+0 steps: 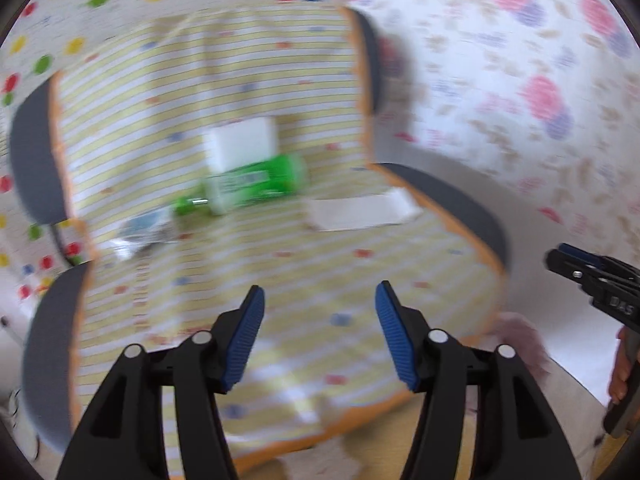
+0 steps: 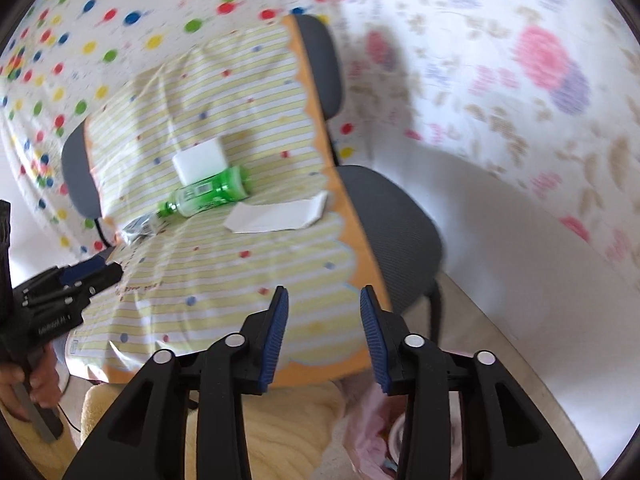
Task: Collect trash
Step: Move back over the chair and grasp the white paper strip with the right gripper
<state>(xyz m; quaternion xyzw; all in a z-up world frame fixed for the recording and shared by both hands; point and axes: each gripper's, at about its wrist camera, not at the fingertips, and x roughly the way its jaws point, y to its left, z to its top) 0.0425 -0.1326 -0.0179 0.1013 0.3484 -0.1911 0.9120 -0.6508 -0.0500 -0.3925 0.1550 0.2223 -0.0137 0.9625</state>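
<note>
Nearby, crinkled foil wrapper beside smooth green bottle

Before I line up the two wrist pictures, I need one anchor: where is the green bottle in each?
Left wrist: green bottle lies just left of centre on the striped cloth.
Right wrist: green bottle lies left of centre, upper half.
Shared landmark: the white box touching it behind.

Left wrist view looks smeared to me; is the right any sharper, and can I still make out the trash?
Left wrist: heavy motion blur, green bottle and white box smeared, fisheye bends the table edge. Right wrist: sharper at centre; bottle, paper and wrapper readable, walls blurred.
</note>
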